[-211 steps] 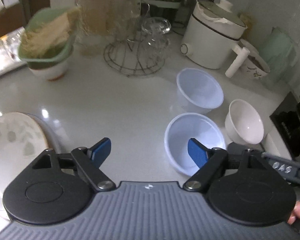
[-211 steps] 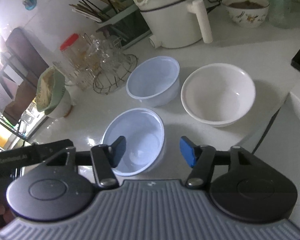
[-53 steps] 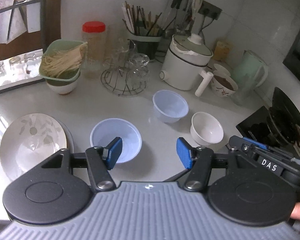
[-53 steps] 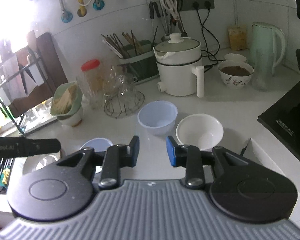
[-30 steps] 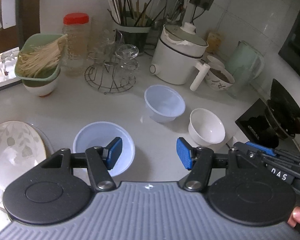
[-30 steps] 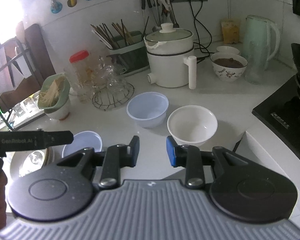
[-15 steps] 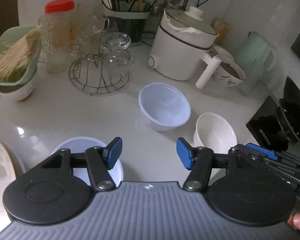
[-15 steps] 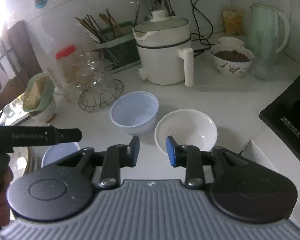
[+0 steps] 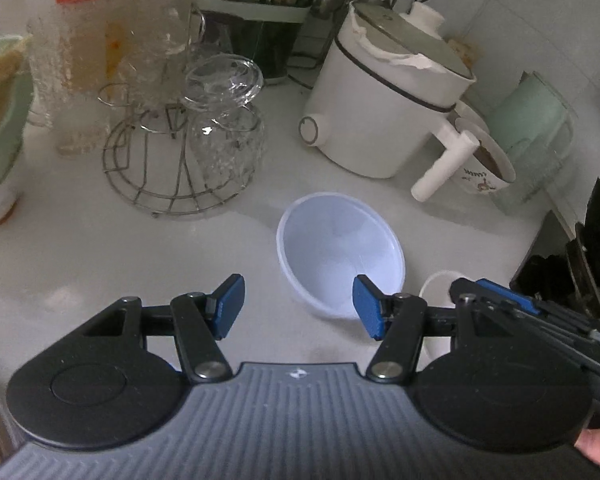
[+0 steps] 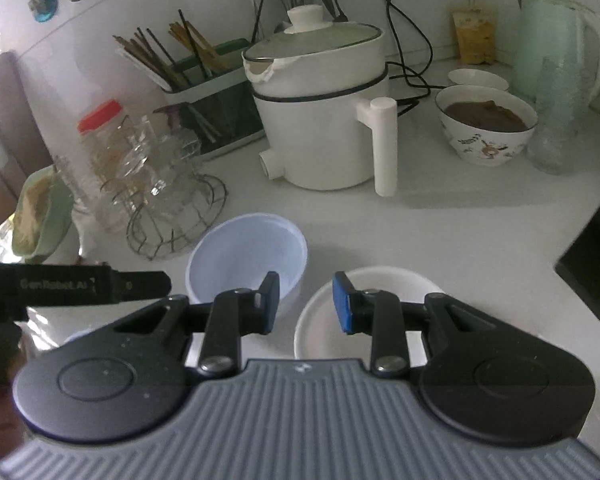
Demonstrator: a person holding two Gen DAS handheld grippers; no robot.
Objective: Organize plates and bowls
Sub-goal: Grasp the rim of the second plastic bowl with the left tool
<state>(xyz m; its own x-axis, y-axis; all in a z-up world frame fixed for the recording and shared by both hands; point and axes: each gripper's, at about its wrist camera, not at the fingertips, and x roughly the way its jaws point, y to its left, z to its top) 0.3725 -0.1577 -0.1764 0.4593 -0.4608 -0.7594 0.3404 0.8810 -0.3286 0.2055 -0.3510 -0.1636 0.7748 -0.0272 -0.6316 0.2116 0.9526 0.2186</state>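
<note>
My left claw [image 9: 298,306] wide open, holding nothing, blue bowl [image 9: 340,256] ahead, hollow bare, my right claw [image 10: 305,302] part open over white bowl [image 10: 376,312], bare too.

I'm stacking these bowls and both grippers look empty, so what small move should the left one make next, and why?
Probably ease the left gripper forward and a little right, so its open jaws straddle the near rim of the pale blue plastic bowl. That bowl sits upright and empty just ahead, with the right gripper open near the white bowl.

White countertop [image 10: 440,232] carries pale blue bowl [image 10: 246,258], white bowl [image 10: 380,292] (just beside), electric pot [image 10: 324,120], wire rack [image 10: 176,216].
</note>
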